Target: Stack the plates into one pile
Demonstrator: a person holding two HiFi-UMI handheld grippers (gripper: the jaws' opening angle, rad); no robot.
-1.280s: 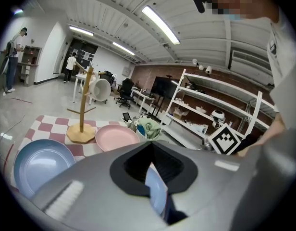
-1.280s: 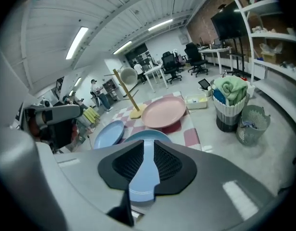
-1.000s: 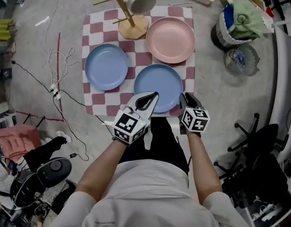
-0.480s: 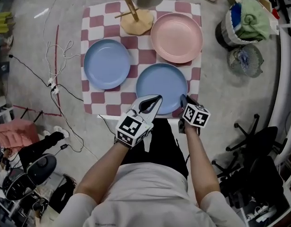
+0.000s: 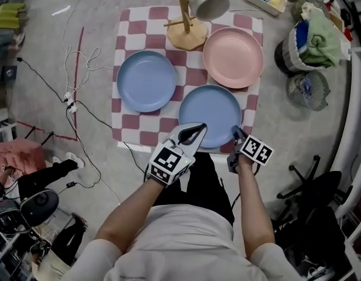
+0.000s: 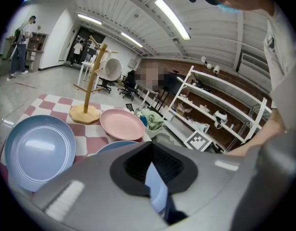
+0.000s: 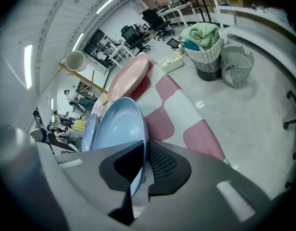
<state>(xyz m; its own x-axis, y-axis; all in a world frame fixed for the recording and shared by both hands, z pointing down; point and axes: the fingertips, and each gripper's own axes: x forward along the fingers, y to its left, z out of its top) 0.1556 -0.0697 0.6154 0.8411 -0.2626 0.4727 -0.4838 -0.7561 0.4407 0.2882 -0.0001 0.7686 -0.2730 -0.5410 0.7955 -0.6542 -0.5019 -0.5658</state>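
Left gripper [image 5: 196, 129] & right gripper [image 5: 235, 134] both pinch the near blue plate [image 5: 210, 111] by its rim. Lift level — both sides together.

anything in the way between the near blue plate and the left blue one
Nothing visible: only bare checkered cloth lies between the near blue plate and the left blue plate. The mug stand sits farther back, off that path.

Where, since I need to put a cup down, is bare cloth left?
Bare cloth shows at the far left corner, between mug stand and left blue plate, and at the near left corner. The middle is crowded: pink plate and near blue plate almost meet, with left tongs and right tongs on its near rim.
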